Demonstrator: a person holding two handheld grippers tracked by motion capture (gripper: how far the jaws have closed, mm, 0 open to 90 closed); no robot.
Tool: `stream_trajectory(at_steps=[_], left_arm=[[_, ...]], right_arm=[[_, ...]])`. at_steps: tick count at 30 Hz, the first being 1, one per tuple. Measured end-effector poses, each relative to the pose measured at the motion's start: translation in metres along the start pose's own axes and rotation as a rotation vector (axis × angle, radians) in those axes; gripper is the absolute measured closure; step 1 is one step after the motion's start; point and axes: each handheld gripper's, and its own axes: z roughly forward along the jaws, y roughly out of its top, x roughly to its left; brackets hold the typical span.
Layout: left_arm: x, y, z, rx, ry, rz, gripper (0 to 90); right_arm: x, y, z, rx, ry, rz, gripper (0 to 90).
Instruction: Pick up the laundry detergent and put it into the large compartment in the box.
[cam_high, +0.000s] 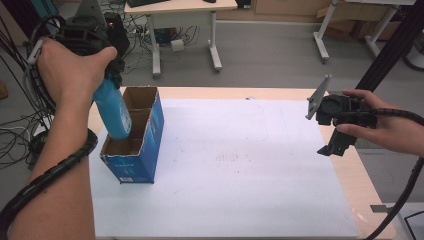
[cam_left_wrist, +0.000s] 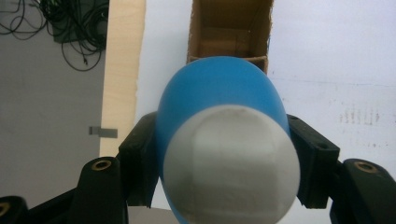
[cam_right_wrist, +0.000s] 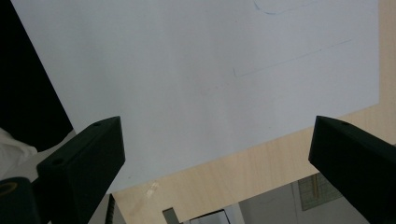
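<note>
Above the blue box's (cam_high: 136, 145) near compartment, the left gripper (cam_left_wrist: 224, 158) clamps a tilted blue bottle (cam_high: 113, 112); it could snag the divider. The right gripper (cam_right_wrist: 215, 154) hangs wide open, empty.

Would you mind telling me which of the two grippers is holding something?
The left gripper, raised at the table's left, is clamped on the blue bottle over the cardboard box. The right gripper has open jaws with nothing between them.

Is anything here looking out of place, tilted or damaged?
Nothing is damaged or spilled. The blue bottle, held in the left tongs, is tilted as it enters the near compartment of the blue box. The right tongs are open and hold nothing.
</note>
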Motion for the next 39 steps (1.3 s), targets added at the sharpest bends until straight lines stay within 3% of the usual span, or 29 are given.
stream_trajectory(at_steps=[12,27,39], left_arm=[[0.000,-0.005,0.030,0.018,-0.013,0.019,37.2],[-0.007,-0.013,0.056,0.023,-0.013,0.036,37.2],[-0.008,-0.014,0.086,0.057,-0.021,0.043,37.3]], right_arm=[[0.007,-0.003,-0.003,-0.006,-0.008,-0.006,3.6],[0.014,-0.012,-0.006,-0.007,-0.007,0.009,3.6],[0.017,-0.013,-0.004,-0.004,-0.007,0.008,3.6]])
